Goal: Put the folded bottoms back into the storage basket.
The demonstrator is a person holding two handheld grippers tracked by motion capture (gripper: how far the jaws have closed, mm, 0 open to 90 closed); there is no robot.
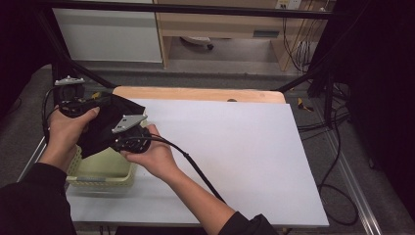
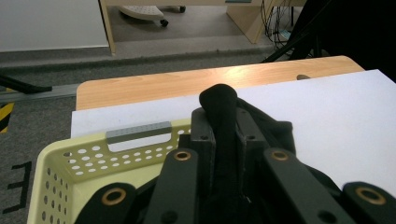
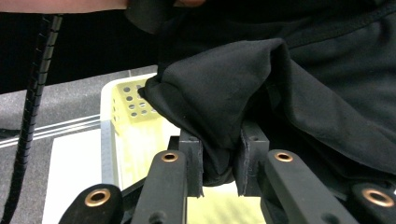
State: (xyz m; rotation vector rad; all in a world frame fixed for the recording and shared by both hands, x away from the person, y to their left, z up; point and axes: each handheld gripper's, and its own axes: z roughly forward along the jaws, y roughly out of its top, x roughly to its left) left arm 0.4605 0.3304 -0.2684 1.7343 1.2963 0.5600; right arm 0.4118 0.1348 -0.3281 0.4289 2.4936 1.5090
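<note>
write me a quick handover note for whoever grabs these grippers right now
Left hand-held gripper: shut on a fold of the black cloth.
Right hand-held gripper: shut on another fold of the same cloth.
Cloth: held up between the two, hanging over the yellow basket at the table's left front corner.
Done: cloth gripped at two points.
Left: it is not yet on the table or down in the basket; whichever way it goes, keep both grips until it is set down.
</note>
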